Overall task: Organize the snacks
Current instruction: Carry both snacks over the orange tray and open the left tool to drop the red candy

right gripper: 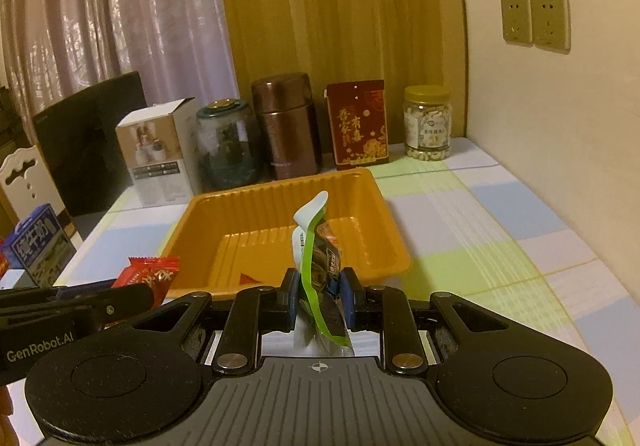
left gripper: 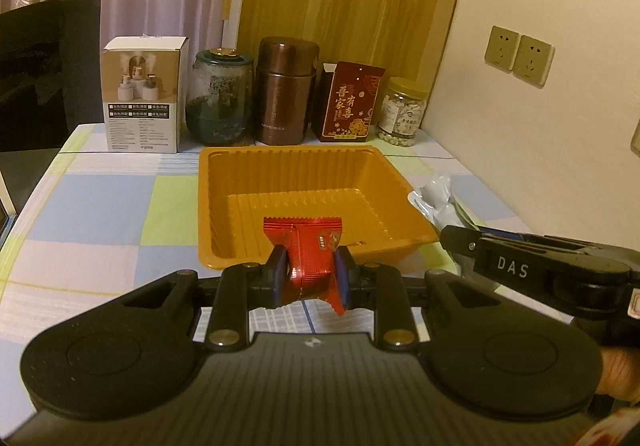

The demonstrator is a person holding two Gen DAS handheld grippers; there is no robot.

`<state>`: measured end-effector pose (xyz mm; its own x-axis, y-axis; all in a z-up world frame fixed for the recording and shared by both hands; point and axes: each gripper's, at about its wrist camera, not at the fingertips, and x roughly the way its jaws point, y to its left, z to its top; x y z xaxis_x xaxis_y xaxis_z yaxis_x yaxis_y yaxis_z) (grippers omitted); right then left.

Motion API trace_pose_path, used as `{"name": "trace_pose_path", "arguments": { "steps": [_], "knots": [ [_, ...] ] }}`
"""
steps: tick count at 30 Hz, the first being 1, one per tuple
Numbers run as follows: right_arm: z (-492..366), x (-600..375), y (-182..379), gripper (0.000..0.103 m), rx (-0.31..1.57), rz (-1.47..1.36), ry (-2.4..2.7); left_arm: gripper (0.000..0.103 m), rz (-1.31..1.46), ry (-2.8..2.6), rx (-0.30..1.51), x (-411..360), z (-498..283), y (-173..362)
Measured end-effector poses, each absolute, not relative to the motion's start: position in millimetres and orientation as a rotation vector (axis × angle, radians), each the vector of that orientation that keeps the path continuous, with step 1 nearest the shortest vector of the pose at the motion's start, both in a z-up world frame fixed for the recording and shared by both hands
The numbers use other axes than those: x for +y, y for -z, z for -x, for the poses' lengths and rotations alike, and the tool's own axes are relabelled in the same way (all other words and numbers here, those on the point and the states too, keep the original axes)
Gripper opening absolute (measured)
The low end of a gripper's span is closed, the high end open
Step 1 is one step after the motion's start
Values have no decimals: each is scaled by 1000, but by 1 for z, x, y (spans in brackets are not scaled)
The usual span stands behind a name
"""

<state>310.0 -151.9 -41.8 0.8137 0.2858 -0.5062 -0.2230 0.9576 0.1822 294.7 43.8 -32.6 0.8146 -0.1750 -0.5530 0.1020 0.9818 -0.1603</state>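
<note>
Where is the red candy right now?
The red candy is pinched in the left tool, just in front of the orange tray.

The orange tray [left gripper: 308, 166] lies open from above (nothing inside); jars [left gripper: 218, 98] and boxes [left gripper: 142, 94] wall its far edge.

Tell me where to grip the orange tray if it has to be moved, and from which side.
Take the orange tray by its near rim, coming from the front, one finger inside and one outside. The flat lip juts out all round and the sloped walls are thin. Both grippers are full, so one snack must go first.
</note>
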Motion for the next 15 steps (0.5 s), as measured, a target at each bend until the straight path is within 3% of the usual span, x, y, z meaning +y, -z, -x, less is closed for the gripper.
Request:
{"name": "trace_pose_path", "arguments": {
  "steps": [15],
  "knots": [
    [-365,-147,52,22,563,-149,-241,23,131,150,611,58,-351,37]
  ]
}}
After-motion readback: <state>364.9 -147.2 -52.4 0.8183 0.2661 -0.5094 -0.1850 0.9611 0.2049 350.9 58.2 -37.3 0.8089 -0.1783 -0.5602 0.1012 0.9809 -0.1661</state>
